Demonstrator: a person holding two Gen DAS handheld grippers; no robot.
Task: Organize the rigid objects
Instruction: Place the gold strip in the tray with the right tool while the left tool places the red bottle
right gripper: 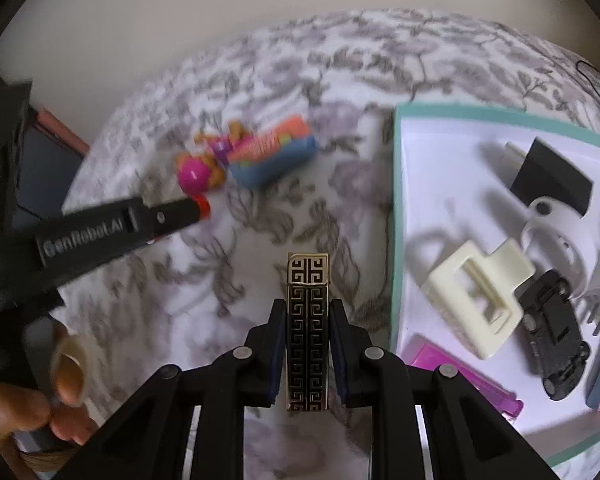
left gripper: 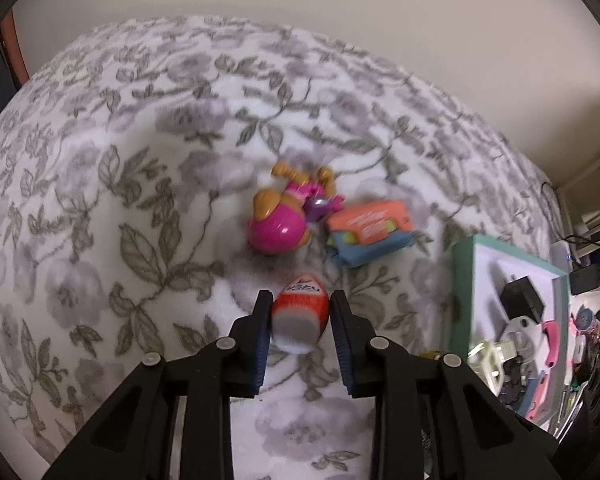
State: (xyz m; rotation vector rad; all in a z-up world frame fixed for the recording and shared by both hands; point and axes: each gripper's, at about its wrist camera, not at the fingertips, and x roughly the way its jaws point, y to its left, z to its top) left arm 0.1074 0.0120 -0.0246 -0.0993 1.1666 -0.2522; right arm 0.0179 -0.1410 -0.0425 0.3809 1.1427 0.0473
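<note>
Both claws are the same build: matte black plastic arms with open triangular cutouts, and round silver screw heads at the pivots. The left claw (left gripper: 300, 312) has dark blue ribbed fingers (left gripper: 261, 344); so does the right claw (right gripper: 308, 316). From the right wrist view, the left claw's side, out at 9 o'clock, carries "GenRobot.AI" lettering in grey.

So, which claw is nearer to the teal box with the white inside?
Right. The right claw, shut on a black-and-gold lighter, is just beside the teal box. The left claw, holding an orange egg, is farther away, near the pink toy.
</note>
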